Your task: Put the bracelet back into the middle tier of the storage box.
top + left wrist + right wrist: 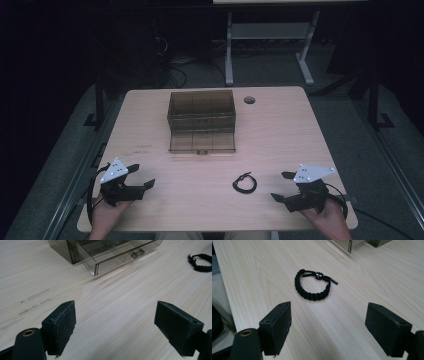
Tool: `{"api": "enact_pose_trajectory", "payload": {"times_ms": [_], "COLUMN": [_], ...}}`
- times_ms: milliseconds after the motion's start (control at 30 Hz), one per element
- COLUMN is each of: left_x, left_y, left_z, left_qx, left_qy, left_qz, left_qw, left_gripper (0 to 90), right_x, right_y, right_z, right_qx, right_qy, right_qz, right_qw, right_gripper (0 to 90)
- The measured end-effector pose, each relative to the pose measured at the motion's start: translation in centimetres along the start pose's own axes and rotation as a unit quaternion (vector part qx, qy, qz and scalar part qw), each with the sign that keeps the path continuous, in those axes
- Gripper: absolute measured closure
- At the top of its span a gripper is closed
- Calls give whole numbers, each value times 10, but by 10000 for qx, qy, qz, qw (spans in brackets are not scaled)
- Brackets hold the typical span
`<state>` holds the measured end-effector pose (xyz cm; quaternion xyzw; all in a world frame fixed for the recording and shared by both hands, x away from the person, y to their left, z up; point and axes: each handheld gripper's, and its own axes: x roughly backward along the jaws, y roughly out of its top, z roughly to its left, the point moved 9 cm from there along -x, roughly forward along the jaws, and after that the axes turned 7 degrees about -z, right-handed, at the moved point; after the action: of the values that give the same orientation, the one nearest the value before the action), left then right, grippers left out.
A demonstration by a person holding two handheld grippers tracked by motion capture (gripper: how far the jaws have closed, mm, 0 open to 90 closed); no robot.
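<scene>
A black braided bracelet [244, 183] lies flat on the wooden table [280, 130], between the two hands and nearer the right one. In the right gripper view the bracelet [312, 285] rests a short way ahead of my right gripper [328, 330], whose jaws stand wide apart with nothing between them. A smoky clear plastic drawer box [202, 117] sits at the table's middle, its bottom drawer [112, 252] pulled out. My left gripper [116, 327] is open over bare wood at the near left [142, 177]. The right gripper [282, 187] rests near the front right edge.
A round cable hole [249, 100] marks the tabletop behind the box on the right. Faint scuff marks [35, 298] streak the wood left of the drawer. Beyond the table stand a white desk frame [270, 40] and dark floor.
</scene>
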<state>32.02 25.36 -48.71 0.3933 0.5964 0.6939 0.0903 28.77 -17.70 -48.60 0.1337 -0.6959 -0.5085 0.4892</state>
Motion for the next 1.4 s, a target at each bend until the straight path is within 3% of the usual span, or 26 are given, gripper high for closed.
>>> {"api": "enact_pose_trajectory", "payload": {"times_ms": [333, 400, 533, 600, 833, 1000, 1200, 1267, 1300, 1367, 1400], "left_x": [5, 7, 9, 10, 9, 8, 8, 8, 8, 8, 8], "left_y": [0, 0, 0, 0, 0, -1, 0, 0, 0, 0, 0], "left_z": [6, 8, 8, 8, 6, 5, 6, 6, 6, 7, 7], "left_qx": [68, 159, 140, 120, 79, 82, 88, 123, 131, 130, 142], "left_qy": [31, 58, 79, 91, 86, 55, 47, 56, 60, 68, 80], "left_qz": [-69, -108, -121, -115, -111, -84, -99, -96, -105, -126, -122], "left_qw": [9999, 9998, 9998, 9998, 9999, 9999, 9999, 9999, 9998, 9998, 9998], "left_gripper": [162, 155, 154, 154, 153, 152, 152, 152, 152, 152, 152], "right_x": [-8, -11, -16, -20, -28, -40, -52, -57, -62, -65, -68], "right_y": [13, 18, 28, 36, 52, 66, 70, 69, 67, 66, 65], "right_z": [11, 15, 20, 24, 29, 34, 34, 34, 35, 36, 35], "right_qx": [145, 196, 331, 409, 745, 954, 983, 1035, 1077, 1080, 1126], "right_qy": [101, 146, 276, 414, 537, 731, 850, 908, 936, 972, 1000], "right_qz": [119, 129, 238, 321, 501, 754, 1092, 1307, 1527, 1594, 1696], "right_qw": [9998, 9996, 9988, 9978, 9945, 9899, 9855, 9818, 9779, 9765, 9739], "right_gripper": [172, 172, 174, 182, 208, 246, 263, 282, 283, 283, 285]}}
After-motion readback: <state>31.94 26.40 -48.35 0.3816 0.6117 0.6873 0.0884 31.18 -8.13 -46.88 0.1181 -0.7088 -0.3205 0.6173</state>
